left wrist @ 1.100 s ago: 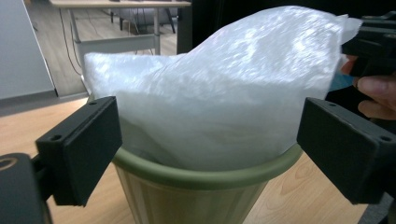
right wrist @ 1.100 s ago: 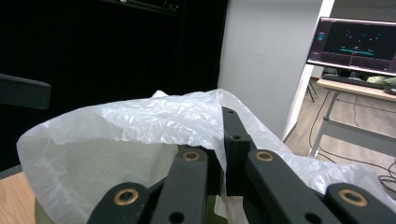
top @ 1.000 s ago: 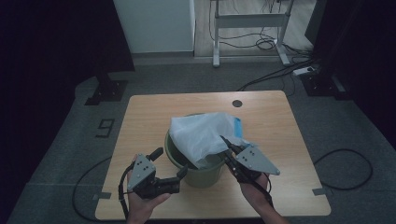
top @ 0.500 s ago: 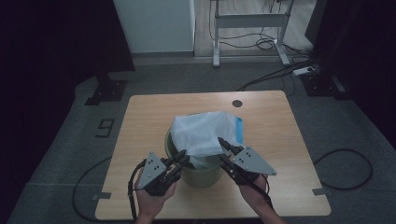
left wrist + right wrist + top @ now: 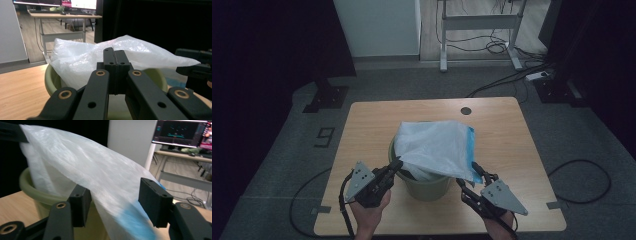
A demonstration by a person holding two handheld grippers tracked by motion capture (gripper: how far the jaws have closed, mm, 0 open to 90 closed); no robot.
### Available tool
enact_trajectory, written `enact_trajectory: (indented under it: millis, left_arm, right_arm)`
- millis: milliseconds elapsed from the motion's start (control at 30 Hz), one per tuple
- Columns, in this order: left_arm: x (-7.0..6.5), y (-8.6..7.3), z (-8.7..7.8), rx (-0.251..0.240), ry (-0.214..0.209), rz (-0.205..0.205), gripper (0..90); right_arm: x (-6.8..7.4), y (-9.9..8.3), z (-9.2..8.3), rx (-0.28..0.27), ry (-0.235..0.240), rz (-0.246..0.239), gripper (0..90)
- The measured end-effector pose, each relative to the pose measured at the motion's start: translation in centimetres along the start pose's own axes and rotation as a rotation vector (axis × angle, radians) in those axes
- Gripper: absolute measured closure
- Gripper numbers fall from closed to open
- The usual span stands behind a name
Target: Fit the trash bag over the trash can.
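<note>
L gripper (image 5: pixel 396 165) sat at the near-left rim of the green bin (image 5: pixel 422 186), jaws pressed together w/ no gap between the pads in the left gripper view; they'd just been closing. Its tips were at the edge of the white plastic bag (image 5: pixel 437 150); can't tell if a fold of film was pinched between them. R gripper (image 5: pixel 469 175) was at the bag's near-right corner, jaws apart and just been opening; in the right gripper view the film w/ its blue strip (image 5: pixel 130 221) hung between the pads, pads not pressing on it. Bag lay draped over the bin's mouth, part sunk inside, blue edge toward the right. Bin stood on the wooden table (image 5: pixel 372 125), near the front edge, between both hands.
</note>
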State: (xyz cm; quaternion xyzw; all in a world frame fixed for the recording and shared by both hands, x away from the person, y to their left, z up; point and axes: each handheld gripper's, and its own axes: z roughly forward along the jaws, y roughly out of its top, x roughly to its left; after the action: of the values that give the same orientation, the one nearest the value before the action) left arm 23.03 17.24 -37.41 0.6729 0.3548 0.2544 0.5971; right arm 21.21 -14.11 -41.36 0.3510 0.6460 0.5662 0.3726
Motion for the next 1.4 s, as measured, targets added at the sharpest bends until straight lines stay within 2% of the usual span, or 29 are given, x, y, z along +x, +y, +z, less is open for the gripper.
enact_trajectory:
  millis: [100, 133, 167, 233, 333, 533, 600, 633, 667, 767, 933, 1033, 1200, 1233, 1267, 1300, 1333, 1400]
  left_arm:
    - [0.3, 0.1, -0.1, -0.007, 0.001, -0.007, 89.8]
    - [0.4, 0.2, -0.2, -0.009, 0.0, -0.011, 89.8]
    - [0.5, 0.2, -0.2, -0.012, -0.004, -0.018, 89.8]
    - [0.7, 0.2, -0.3, -0.012, -0.015, -0.022, 89.8]
    - [0.8, 0.1, -0.4, -0.016, -0.024, -0.021, 89.7]
    - [1.1, 0.2, -0.3, -0.016, -0.051, -0.032, 89.7]
    - [1.3, 0.1, 0.2, -0.005, -0.052, -0.035, 89.4]
    - [1.3, 0.1, 0.2, -0.005, -0.052, -0.035, 89.3]
    - [1.4, 0.1, 0.3, -0.002, -0.053, -0.035, 89.3]
    - [1.6, 0.0, 0.9, 0.003, -0.058, -0.036, 88.4]
    - [2.0, -0.4, 1.6, 0.022, -0.058, -0.039, 88.1]
    - [2.1, -0.8, 1.3, 0.03, -0.052, -0.037, 88.2]
    - [3.1, -1.3, 0.1, 0.033, -0.049, -0.068, 86.5]
    - [3.3, -1.4, -0.1, 0.026, -0.057, -0.074, 84.7]
    - [3.4, -1.4, -0.3, 0.021, -0.071, -0.07, 75.3]
    - [3.4, -1.3, -0.5, 0.017, -0.062, -0.058, 75.3]
    - [3.2, -1.1, -0.7, 0.013, -0.048, -0.044, 68.7]
    - [2.9, -0.7, -0.9, 0.009, -0.049, -0.031, 56.5]
  right_arm:
    - [-0.8, -0.3, 0.0, 0.002, 0.006, 0.027, 59.7]
    - [-1.3, -0.4, 0.1, 0.007, -0.005, 0.027, 66.4]
    - [-1.3, -0.4, 0.1, 0.007, -0.005, 0.027, 66.4]
    - [-1.7, -0.4, 0.2, 0.004, -0.003, 0.04, 75.1]
    - [-2.0, 0.1, 0.4, -0.016, -0.016, 0.007, 82.7]
    - [-2.4, 1.8, 0.9, -0.05, -0.031, -0.018, 87.4]
    - [-2.9, 3.7, 1.5, -0.086, -0.048, -0.029, 87.7]
    - [-2.9, 3.7, 1.5, -0.086, -0.048, -0.029, 87.7]
    - [-3.1, 4.5, 1.8, -0.098, -0.054, -0.033, 87.8]
    - [-3.7, 7.2, 3.0, -0.141, -0.045, -0.033, 87.8]
    - [-3.4, 9.2, 3.6, -0.181, -0.032, -0.034, 87.8]
    - [-2.5, 9.9, 3.9, -0.199, -0.008, -0.04, 87.7]
    - [-1.4, 9.0, 4.3, -0.176, 0.042, -0.055, 87.7]
    - [-1.3, 8.7, 4.4, -0.17, 0.051, -0.056, 87.6]
    - [-1.2, 8.2, 4.7, -0.156, 0.06, -0.056, 87.7]
    - [-1.2, 8.2, 4.7, -0.156, 0.06, -0.056, 87.7]
    - [-1.2, 8.1, 4.8, -0.15, 0.062, -0.056, 87.7]
    - [-1.2, 7.9, 5.0, -0.143, 0.063, -0.052, 87.7]
